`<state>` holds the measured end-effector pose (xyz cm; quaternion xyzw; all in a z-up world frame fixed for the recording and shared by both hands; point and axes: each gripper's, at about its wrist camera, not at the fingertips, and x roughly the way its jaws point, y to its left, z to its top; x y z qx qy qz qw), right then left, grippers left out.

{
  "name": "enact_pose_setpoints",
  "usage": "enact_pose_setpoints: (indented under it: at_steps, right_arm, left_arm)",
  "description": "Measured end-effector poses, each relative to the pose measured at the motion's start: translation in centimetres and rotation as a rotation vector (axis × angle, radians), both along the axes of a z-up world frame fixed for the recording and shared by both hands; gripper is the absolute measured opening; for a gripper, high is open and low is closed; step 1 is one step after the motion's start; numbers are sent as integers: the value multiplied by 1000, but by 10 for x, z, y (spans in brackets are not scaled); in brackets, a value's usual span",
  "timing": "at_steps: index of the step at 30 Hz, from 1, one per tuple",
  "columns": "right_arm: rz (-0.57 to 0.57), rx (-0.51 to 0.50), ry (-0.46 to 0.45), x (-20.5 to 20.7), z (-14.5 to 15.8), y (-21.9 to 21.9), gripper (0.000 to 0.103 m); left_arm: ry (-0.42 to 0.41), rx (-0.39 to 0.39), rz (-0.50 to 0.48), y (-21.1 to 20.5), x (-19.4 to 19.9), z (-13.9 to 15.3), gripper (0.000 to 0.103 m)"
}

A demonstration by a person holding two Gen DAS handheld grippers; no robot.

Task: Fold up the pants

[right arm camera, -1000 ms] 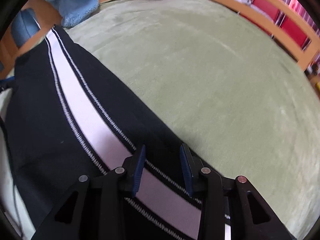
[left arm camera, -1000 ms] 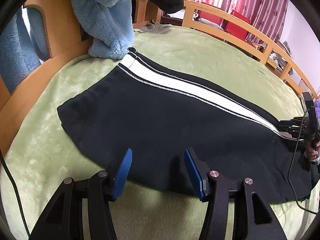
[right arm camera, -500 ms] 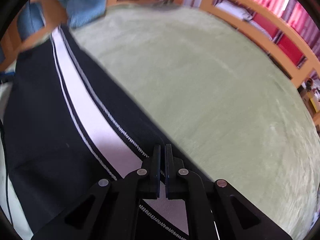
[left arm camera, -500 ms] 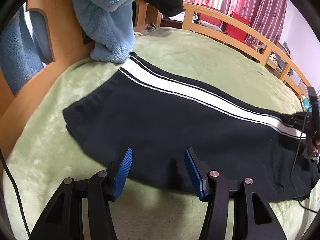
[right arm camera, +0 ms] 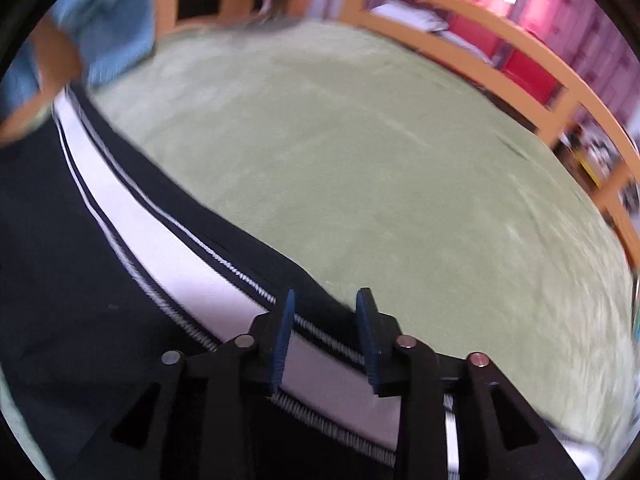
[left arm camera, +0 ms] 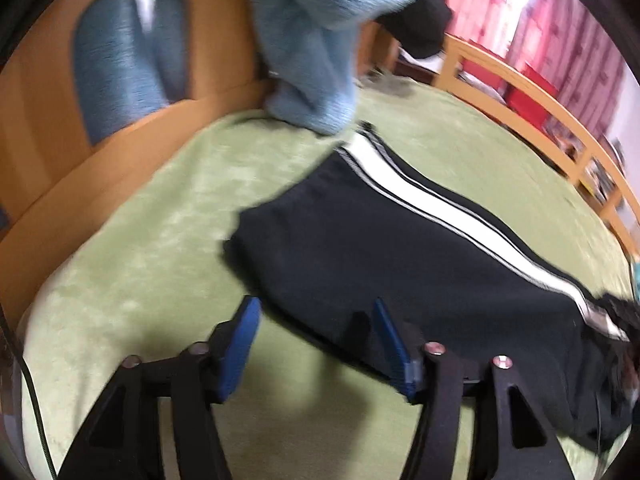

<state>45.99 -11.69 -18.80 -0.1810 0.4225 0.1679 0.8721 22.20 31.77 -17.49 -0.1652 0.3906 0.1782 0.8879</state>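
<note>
On the green blanket [left arm camera: 160, 248], pants [left arm camera: 380, 248] lie flat; left gripper [left arm camera: 316, 344] and right gripper [right arm camera: 326, 332] jaws spread

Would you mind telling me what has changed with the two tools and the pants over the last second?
The right tool shut on the white stripe half a second ago and has now opened again, its pads either side of the stripe. The left tool has swung, so the pants sit further right in its view. It stays open at the pants' near edge; the pants still lie flat on the green blanket.
</note>
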Motion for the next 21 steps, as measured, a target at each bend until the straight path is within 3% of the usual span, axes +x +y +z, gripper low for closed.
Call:
enact_pose_setpoints:
  at_steps: [2,6,8,11,12,15,17,19,21]
  right_arm:
    - [-35,30,-19,-28,11,-11,40]
    - [-92,43,-34,-86,17,-21,40]
    - [-136,51,-24,-112,14,-26,40]
    - [-220,87,6,-151,9,-45,40]
    - [-256,99,11,-164,7,-54,40]
    - [-381,137,9,-195,4,-75,40]
    - [-467,186,13,-210,1,-90,40]
    - [-550,229,18,-225,-2,-104,40]
    - [-595,249,36,-236,-8,-115,40]
  left_arm:
    - [-5,0,46,14,0,-5,63]
    - [-1,-64,126,53,11,-17,61]
    - [4,-110,121,64,19,-23,61]
    - [-14,-244,85,74,32,-37,61]
    - [-12,-249,86,72,34,-41,61]
    - [-43,-263,86,74,42,-45,52]
    - [-83,-322,90,78,42,-48,35]
    - [-84,-356,75,77,44,-48,25]
    - [-115,-340,73,70,38,-35,22]
